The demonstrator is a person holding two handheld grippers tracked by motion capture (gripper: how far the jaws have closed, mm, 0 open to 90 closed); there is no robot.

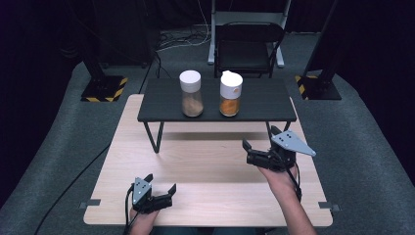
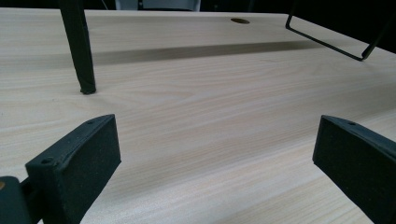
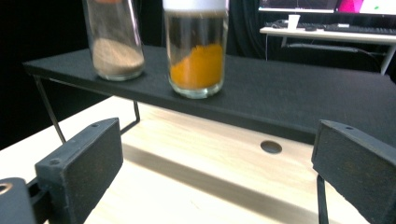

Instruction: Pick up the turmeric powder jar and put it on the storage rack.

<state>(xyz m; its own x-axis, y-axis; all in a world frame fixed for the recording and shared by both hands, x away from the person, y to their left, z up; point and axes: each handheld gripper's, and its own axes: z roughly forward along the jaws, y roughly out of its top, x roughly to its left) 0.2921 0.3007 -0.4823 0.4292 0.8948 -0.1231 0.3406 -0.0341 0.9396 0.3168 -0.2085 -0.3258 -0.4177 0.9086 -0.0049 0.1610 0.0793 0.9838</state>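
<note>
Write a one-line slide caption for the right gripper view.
Open right gripper faces the orange-powder jar, beside a brown-powder jar on the black shelf.

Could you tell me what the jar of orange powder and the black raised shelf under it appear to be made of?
The jar of orange powder looks like clear glass: see-through wall, thick glossy base; its white cap seems plastic. The black raised shelf has a matt, faintly grainy top, perhaps coated board, on thin wire legs, likely metal.
</note>
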